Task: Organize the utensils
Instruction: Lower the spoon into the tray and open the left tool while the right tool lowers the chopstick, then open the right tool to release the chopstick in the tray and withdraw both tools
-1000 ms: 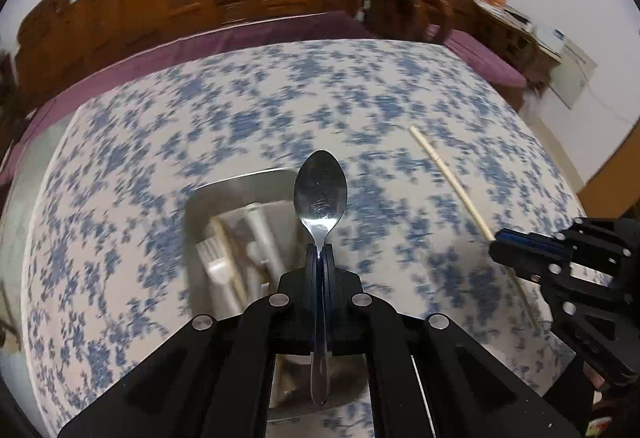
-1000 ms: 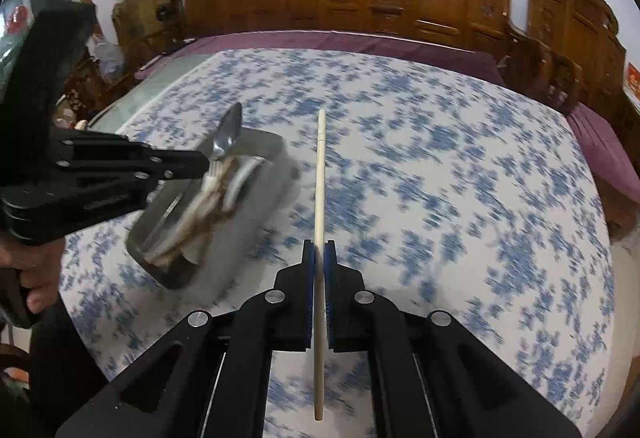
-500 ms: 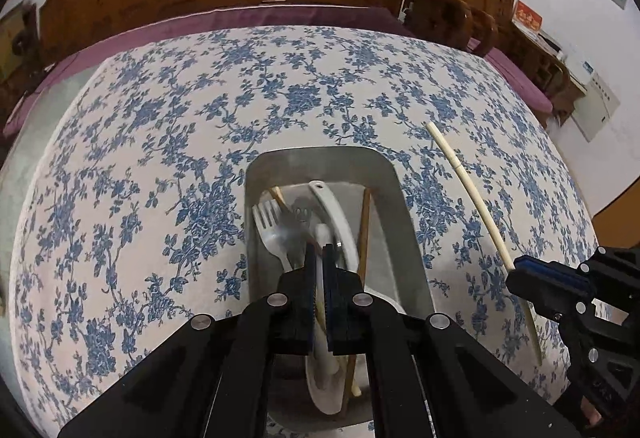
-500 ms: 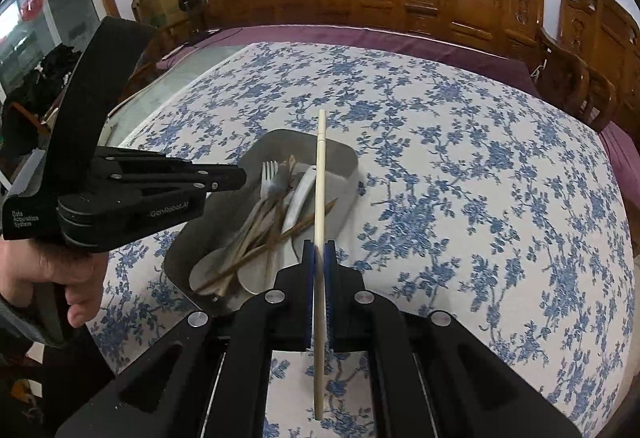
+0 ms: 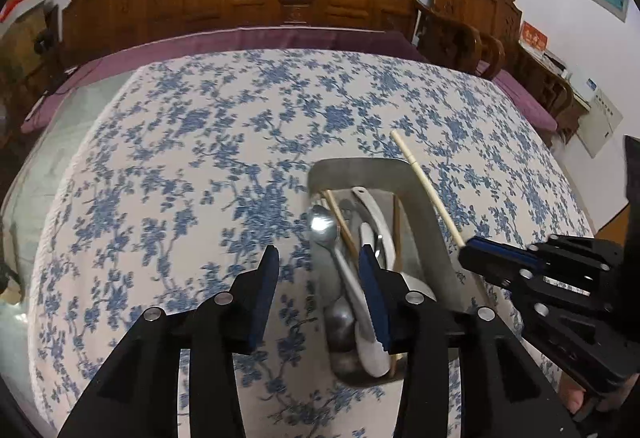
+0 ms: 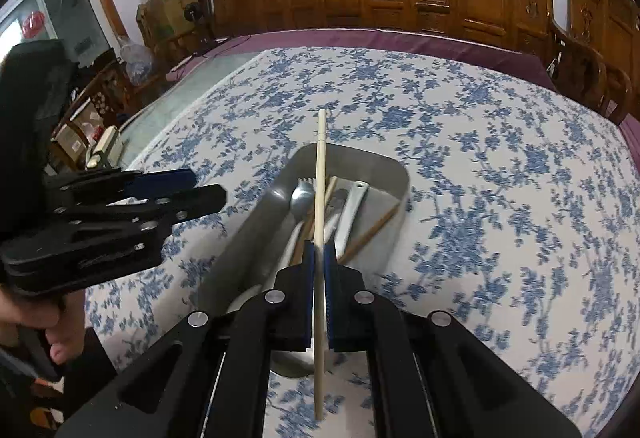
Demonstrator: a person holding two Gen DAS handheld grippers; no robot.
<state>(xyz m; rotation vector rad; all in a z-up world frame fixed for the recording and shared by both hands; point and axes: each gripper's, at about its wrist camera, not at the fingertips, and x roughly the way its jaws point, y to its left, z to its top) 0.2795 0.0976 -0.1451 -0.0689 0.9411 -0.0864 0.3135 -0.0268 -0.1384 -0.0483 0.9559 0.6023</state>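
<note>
Left tongs (image 5: 318,270) opening, empty; right tongs (image 6: 319,258) clamp chopstick (image 6: 320,174); person's hand (image 6: 60,326), perhaps, only rightward.

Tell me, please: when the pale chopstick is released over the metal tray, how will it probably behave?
The pale chopstick looks thin, straight and stiff, so it probably will not bend. It seems light, so it should drop gently. Its round shaft may roll or slide across the utensils in the metal tray, since the right hand-held gripper holds it above them.
</note>
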